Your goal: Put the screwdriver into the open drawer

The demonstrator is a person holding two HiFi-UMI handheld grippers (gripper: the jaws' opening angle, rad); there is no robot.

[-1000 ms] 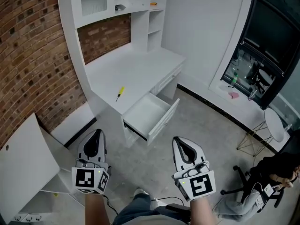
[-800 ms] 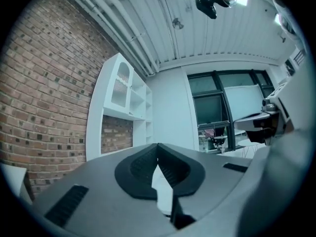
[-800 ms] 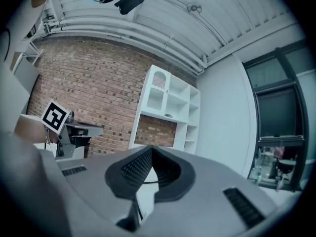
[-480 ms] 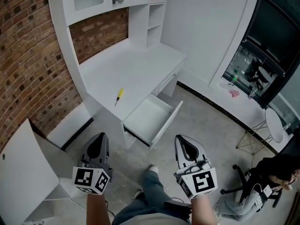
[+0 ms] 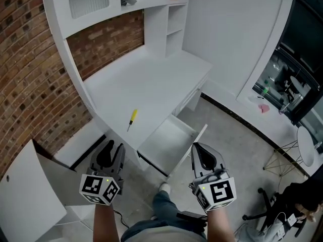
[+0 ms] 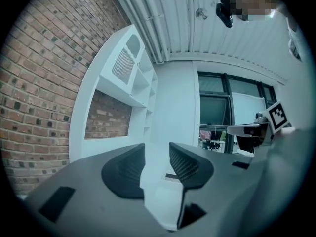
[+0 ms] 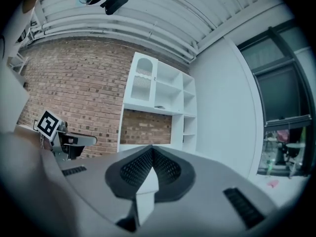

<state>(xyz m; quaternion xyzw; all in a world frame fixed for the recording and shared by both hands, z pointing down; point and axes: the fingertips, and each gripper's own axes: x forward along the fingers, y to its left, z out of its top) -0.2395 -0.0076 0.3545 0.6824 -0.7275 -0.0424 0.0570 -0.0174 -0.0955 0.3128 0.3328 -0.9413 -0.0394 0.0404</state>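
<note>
A small screwdriver (image 5: pixel 131 119) with a yellow handle lies on the white desk (image 5: pixel 146 82), near its front edge. Just to its right the desk's drawer (image 5: pixel 169 141) stands pulled out and looks empty. My left gripper (image 5: pixel 112 152) hangs in front of the desk, below the screwdriver and apart from it; its jaws are opening and nothing is between them (image 6: pixel 157 157). My right gripper (image 5: pixel 202 154) is held level beside the drawer's front, jaws shut and empty (image 7: pixel 151 154). Neither gripper view shows the screwdriver.
A brick wall (image 5: pixel 30 79) runs along the left behind the desk, with white shelves (image 5: pixel 151 4) above. A white panel (image 5: pixel 28 190) leans at lower left. The person's shoe (image 5: pixel 164 188) is on the concrete floor below the drawer. A chair base (image 5: pixel 275 221) stands at lower right.
Both grippers and the person have come closer to the desk; the desk and drawer now sit nearer in the head view. The left gripper's jaws have parted.
</note>
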